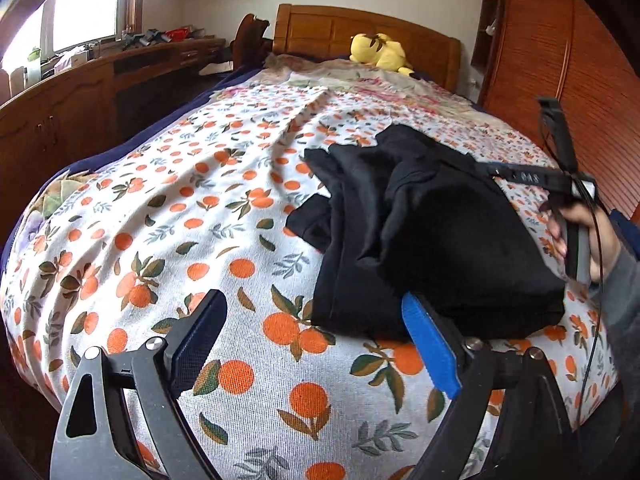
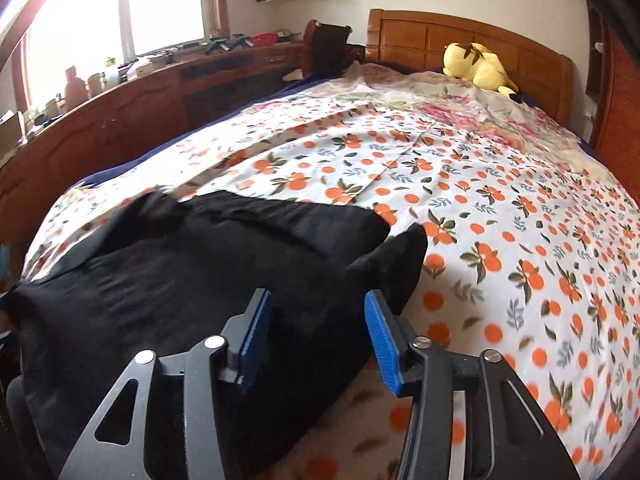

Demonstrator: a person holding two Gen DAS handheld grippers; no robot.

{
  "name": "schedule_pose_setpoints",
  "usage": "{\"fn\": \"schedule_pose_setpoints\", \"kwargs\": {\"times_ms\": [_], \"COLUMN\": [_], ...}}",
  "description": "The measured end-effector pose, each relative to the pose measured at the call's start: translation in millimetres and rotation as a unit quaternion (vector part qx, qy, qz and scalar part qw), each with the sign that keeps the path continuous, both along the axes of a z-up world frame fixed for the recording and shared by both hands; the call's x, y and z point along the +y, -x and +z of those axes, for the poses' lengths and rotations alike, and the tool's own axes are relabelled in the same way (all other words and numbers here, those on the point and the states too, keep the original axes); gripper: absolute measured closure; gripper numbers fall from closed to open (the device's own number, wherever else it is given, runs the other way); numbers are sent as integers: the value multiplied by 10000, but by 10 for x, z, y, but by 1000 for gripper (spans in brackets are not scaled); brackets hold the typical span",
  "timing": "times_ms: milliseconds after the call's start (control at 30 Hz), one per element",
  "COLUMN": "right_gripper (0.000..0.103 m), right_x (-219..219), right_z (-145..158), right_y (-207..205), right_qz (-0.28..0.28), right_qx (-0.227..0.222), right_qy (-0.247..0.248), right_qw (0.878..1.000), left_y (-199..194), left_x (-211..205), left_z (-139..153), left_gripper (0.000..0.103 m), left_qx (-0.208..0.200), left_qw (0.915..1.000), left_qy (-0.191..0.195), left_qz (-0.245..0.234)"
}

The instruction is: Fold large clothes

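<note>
1. Left wrist view, nearest: the left gripper is standing released, its fingers spread wide; the blue pad of one finger is touching the near hem of the black garment, while the other finger is hanging over bare bedspread at 7 o'clock.
2. Right wrist view, nearest: the right gripper is also standing released, with a clear gap between its blue pads, and is hovering over the near edge of the black garment; nothing is being grasped.
3. Middle ground: the black garment is lying bunched and partly folded on the orange-print bedspread, at 3 o'clock in the left wrist view and at 9 o'clock in the right wrist view.
4. Left wrist view, 3 o'clock edge: the person's right hand is clasping the handle of the other gripper just beside the garment.
5. Farther: a floral cover is lying crumpled across the head end of the bed.
6. Farthest: a yellow plush toy is resting against the wooden headboard at 12 o'clock; a long wooden cabinet under the window is running along at 10 o'clock.
</note>
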State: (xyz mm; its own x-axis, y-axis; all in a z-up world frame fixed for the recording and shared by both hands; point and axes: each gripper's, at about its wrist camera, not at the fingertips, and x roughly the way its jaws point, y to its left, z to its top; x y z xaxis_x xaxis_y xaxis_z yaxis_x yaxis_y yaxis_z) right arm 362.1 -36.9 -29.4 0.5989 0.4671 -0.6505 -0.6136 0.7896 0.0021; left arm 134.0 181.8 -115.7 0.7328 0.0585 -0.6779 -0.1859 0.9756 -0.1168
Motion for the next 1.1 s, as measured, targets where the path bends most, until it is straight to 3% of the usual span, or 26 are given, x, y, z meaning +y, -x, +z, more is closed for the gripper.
{"fn": "schedule_pose_setpoints", "kwargs": {"times_ms": [133, 333, 533, 1033, 1067, 1100], "right_gripper": [38, 26, 16, 16, 16, 16], "right_x": [26, 106, 58, 31, 26, 24], "right_z": [-84, -205, -294, -337, -341, -343], "right_y": [-181, -175, -214, -357, -362, -360], "right_qz": [-125, -137, -232, -64, -56, -51], "right_qx": [187, 0, 249, 665, 684, 696], "right_qy": [-366, -236, -314, -418, -432, -441], "right_qw": [9991, 9996, 9989, 9969, 9967, 9966], "left_y": [-115, -259, -301, -364, -354, -348], "left_x": [-42, -84, -105, -129, -131, -137], "left_z": [-71, -167, -192, -228, -230, -234], "left_gripper": [13, 13, 14, 14, 16, 27], "left_qx": [132, 297, 327, 447, 433, 419], "left_qw": [9998, 9993, 9993, 9987, 9988, 9988], "left_qy": [-103, -189, -186, -173, -141, -85], "left_qz": [-53, -84, -49, -158, -173, -224]}}
